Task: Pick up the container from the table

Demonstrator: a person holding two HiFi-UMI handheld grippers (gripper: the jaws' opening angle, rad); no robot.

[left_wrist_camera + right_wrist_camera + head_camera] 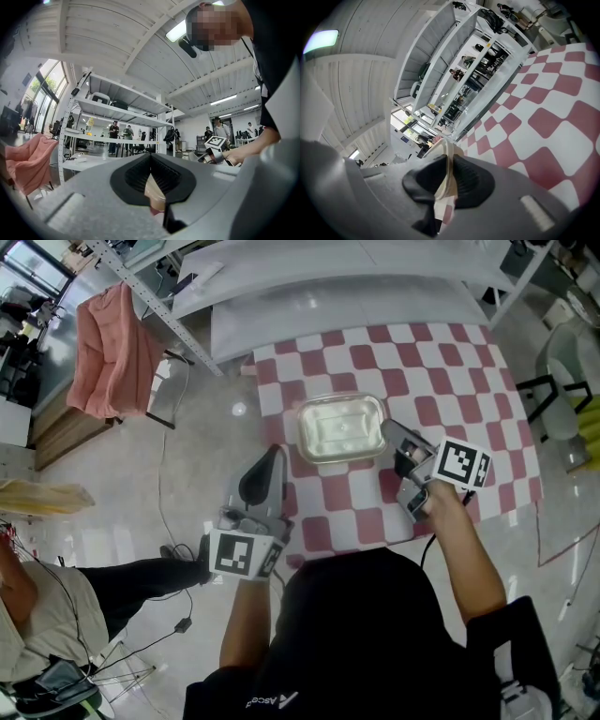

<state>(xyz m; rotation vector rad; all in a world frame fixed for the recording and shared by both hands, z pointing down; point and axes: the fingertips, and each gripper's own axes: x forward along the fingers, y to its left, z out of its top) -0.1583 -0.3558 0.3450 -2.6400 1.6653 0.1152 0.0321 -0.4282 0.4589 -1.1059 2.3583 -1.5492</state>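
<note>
A cream, clear rectangular container point(339, 426) sits on the red-and-white checked tablecloth point(450, 381). My right gripper point(392, 432) comes at it from the right and is shut on its right rim. In the right gripper view the thin cream rim point(445, 150) stands clamped between the black pads point(471, 180). My left gripper point(278, 452) lies level at the container's near-left corner, over the table's left edge. In the left gripper view a thin cream edge point(154, 197) is wedged between its closed pads point(136, 176). The rest of the container is hidden behind the jaws' body there.
White shelving point(281, 277) stands beyond the table's far edge. A chair draped in pink cloth point(117, 348) stands on the floor at the left. Another person's legs point(141, 577) and cables lie at the lower left. A light chair point(562, 381) stands right of the table.
</note>
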